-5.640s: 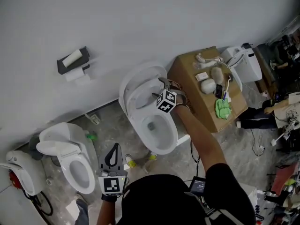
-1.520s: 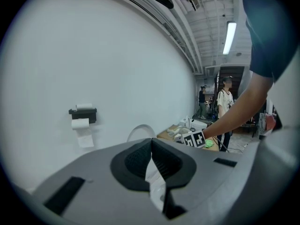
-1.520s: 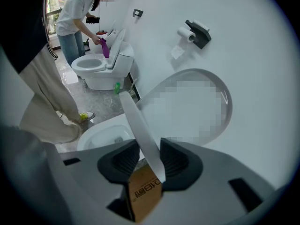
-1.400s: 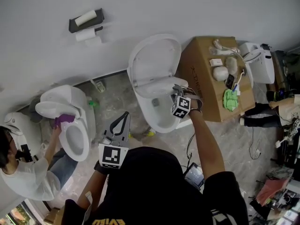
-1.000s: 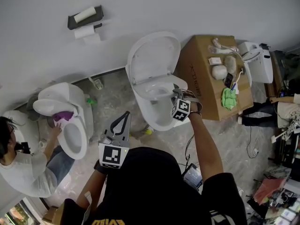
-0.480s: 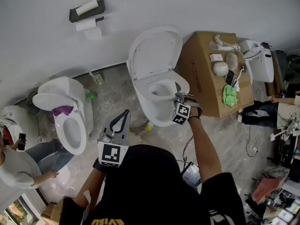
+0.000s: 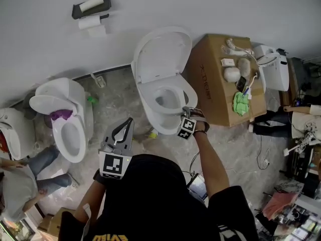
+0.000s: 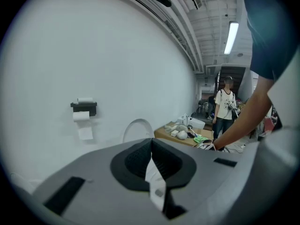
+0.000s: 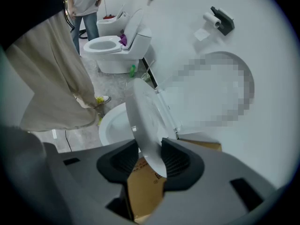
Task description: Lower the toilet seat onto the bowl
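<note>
Only the right gripper view shows the right gripper (image 9: 150,159) clamped on the thin front rim of the white toilet seat (image 9: 142,118), tilted above the bowl (image 9: 111,127); left gripper (image 8: 152,150) closed, empty.

The head view looks steeply down from above the person (image 7: 150,200), well over the toilet (image 7: 150,115), with the wall (image 7: 210,4) along the top. The left gripper view sits low, back from the toilet's front and to its left. It faces almost level toward the wall, so only the raised lid (image 8: 138,128) clears its own jaws. The right gripper view is right at the toilet's front rim and looks along the seat (image 9: 146,135) toward the hinge. All three views share the lid and the paper holder (image 7: 90,6) left of the toilet.
</note>
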The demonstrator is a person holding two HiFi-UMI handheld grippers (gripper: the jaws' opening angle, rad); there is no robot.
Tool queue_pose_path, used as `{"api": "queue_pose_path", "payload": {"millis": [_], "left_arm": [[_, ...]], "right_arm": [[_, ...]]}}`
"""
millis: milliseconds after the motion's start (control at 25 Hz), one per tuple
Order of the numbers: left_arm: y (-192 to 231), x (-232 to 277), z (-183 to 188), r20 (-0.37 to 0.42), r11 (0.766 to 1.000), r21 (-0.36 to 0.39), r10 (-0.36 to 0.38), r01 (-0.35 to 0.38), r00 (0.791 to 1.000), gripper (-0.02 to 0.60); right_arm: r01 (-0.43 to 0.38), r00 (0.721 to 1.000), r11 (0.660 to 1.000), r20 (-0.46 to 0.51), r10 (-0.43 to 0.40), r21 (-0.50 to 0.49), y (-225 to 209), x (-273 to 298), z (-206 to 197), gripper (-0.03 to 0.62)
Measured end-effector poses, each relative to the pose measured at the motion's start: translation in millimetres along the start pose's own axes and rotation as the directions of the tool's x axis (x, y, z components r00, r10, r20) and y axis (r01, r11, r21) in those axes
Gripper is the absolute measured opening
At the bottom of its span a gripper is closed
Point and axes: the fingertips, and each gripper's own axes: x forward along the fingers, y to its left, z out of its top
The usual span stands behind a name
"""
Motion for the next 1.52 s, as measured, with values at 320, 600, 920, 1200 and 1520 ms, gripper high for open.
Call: {"api": "queue_pose_path", "payload": {"millis": [320, 600, 920, 1200, 1520], "left_arm": [[-1.2, -0.6, -8.6, -0.034, 1.000, -0.016, 0.010, -0.011, 0.999, 0.012], [-4.8, 3.3, -9.0, -0.023, 1.000, -0.011, 0.006, -0.006, 1.000, 0.012], [-13.1, 10.8, -14.2, -0.063, 0.999, 0.001, -0.036, 0.037, 0.997, 0.012], [-15.8, 16.3, -14.3, -0.078, 0.998, -0.003, -0.063, 0.063, 0.995, 0.012], [-20.0, 20.8, -17.9, -0.086, 0.996, 0.000, -0.085, 0.085, 0.993, 0.012]], "right_arm": [[-0.036, 0.999, 0.999, -0.037, 0.036, -0.009, 28.8, 11.8, -8.7, 0.155], [-0.076, 0.996, 0.997, -0.047, 0.076, -0.003, 47.7, 19.3, -13.3, 0.161], [-0.139, 0.989, 0.989, -0.037, 0.141, 0.058, 72.7, 27.8, -21.1, 0.164], [-0.161, 0.986, 0.985, -0.039, 0.164, 0.065, 91.7, 36.9, -23.7, 0.164], [-0.140, 0.985, 0.983, -0.080, 0.150, 0.115, 105.7, 49.4, -27.8, 0.179]]}}
